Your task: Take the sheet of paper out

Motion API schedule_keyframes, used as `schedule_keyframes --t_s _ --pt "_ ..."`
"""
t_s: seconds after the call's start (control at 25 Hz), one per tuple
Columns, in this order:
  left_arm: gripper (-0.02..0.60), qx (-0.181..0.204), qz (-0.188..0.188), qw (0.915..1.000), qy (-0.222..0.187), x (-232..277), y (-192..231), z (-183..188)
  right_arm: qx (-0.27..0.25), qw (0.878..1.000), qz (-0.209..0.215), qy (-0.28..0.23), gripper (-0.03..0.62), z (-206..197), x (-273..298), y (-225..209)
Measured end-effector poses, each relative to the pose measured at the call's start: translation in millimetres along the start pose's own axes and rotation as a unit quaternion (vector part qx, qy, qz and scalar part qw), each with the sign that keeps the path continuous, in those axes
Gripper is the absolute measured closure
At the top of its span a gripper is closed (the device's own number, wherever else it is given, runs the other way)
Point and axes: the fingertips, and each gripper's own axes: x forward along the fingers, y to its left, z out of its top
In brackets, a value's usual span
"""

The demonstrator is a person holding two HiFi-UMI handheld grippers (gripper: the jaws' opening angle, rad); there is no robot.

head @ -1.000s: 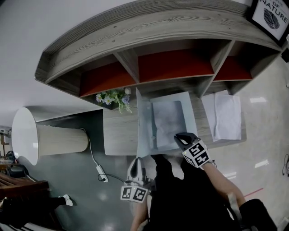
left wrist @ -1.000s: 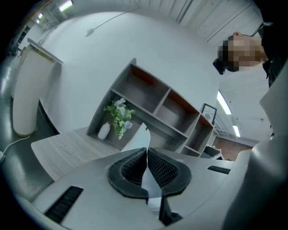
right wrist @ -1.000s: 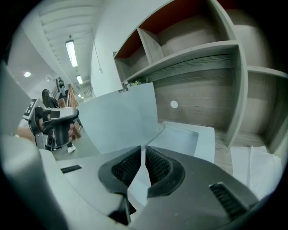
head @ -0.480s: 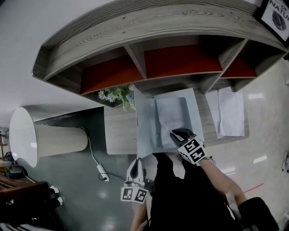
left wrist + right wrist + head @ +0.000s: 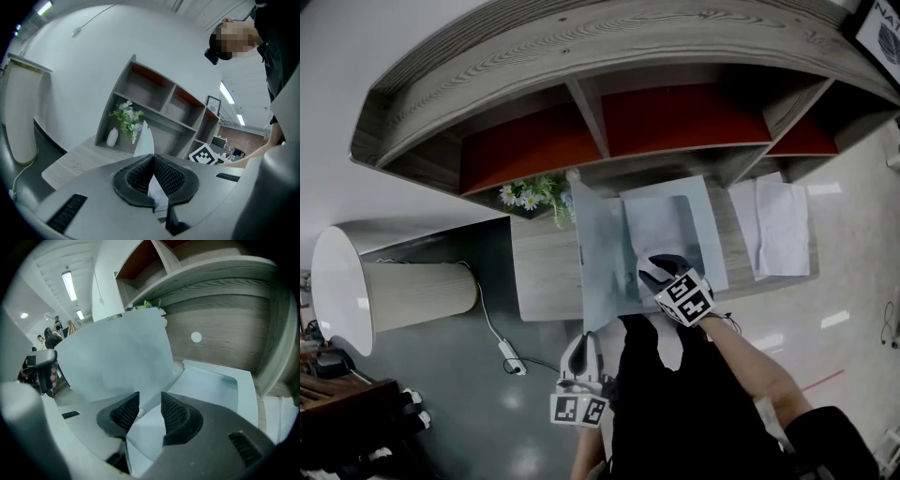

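Left hand-held gripper (image 5: 152, 177) is clenched on the raised folder cover (image 5: 598, 258). Right hand-held gripper (image 5: 150, 401) has just been opening its jaws and pinches nothing. The sheet of paper (image 5: 661, 225) lies in the folder on the surface (image 5: 546, 272). It is probably light, floppy and slick. Best to pinch its near edge.

Desk (image 5: 546, 281) left of the folder: bare wood, open from the near edge. Far-left corner is blocked by a vase of flowers (image 5: 532, 199). Raised folder cover (image 5: 600, 253) stands upright, a wall along the folder's left side (no low pass left-to-right there). Folder base (image 5: 712, 258) lies flat, open from above and from the near side. Shelf unit (image 5: 581, 56) overhangs the far edge and caps headroom at the back. Right: loose papers (image 5: 783, 230) lie flat, passable over. Lamp (image 5: 394, 295) and power strip (image 5: 514, 367) sit off the desk, left.
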Motion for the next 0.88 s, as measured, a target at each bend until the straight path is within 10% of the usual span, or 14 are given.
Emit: schedule_keyframes --t_s 0.88 --pt "0.569 0.025 -0.028 0.9986 0.037 -0.5 6.2 -2.5 -0.042 0.992 -0.039 0.112 0.437 -16.5 84.2 -23.4"
